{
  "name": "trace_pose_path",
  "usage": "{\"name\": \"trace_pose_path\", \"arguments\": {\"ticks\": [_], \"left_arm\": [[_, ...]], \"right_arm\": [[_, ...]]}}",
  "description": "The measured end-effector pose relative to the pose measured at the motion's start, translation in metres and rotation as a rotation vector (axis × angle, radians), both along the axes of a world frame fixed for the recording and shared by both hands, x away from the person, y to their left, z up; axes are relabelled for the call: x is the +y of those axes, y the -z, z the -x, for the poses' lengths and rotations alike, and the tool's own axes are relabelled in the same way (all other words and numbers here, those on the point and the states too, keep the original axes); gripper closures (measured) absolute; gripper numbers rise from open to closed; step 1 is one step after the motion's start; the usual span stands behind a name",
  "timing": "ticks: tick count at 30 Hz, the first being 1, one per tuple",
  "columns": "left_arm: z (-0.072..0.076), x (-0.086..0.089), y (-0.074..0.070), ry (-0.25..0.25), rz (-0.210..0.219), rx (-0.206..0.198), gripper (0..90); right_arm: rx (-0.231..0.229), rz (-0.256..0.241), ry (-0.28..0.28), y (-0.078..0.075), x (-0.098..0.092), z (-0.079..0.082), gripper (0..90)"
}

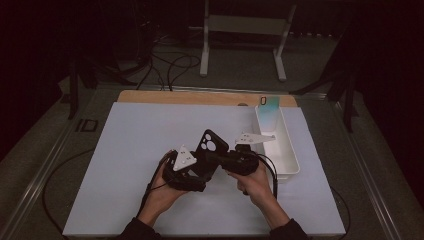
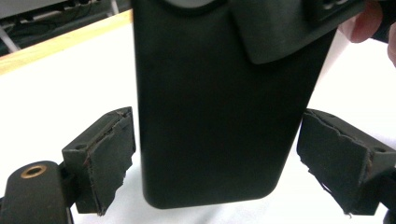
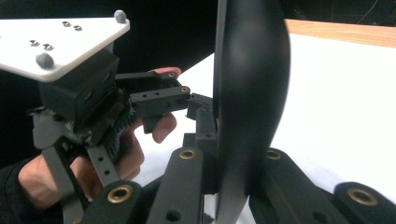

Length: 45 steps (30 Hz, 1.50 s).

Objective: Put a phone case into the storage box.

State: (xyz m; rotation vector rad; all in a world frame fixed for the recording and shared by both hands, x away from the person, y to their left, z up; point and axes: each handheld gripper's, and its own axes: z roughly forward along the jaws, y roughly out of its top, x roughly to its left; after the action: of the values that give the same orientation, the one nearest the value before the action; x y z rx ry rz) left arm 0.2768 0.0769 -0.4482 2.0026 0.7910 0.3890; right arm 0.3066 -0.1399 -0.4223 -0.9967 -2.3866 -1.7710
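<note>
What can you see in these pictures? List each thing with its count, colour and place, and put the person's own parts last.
phone case: one, black, held up over the middle of the mat between both tongs.
tray: one, white, long, at the mat's right edge.
phone: one, pale teal, propped at the tray's far end.
mat: one, white, covering the table.
table: one, wooden, a strip showing beyond the mat.
left tongs: one, black, jaws open either side of the case.
right tongs: one, black, jaws shut on the case's edge.
hands: two, one on each tongs.

Black jaws w/ brass screws (dark sleeves).
</note>
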Motion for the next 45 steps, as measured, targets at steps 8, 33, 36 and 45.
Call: {"name": "trace_pose_path", "arguments": {"ticks": [8,33,36,45], "left_arm": [[-0.004,0.012,-0.001,0.030,0.046,0.049,10.3],[-0.001,0.011,0.005,0.236,0.087,0.104,32.8],[0.000,0.011,0.006,0.259,0.078,0.106,41.6],[0.001,0.007,0.008,0.309,0.063,0.123,62.7]], "right_arm": [[-0.012,0.004,-0.002,-0.002,-0.008,0.001,85.8],[-0.080,-0.044,-0.208,-0.011,-0.017,0.007,85.7],[-0.088,-0.040,-0.201,-0.013,-0.020,0.006,85.6],[-0.136,0.002,-0.178,-0.018,-0.024,0.005,78.6]]}}
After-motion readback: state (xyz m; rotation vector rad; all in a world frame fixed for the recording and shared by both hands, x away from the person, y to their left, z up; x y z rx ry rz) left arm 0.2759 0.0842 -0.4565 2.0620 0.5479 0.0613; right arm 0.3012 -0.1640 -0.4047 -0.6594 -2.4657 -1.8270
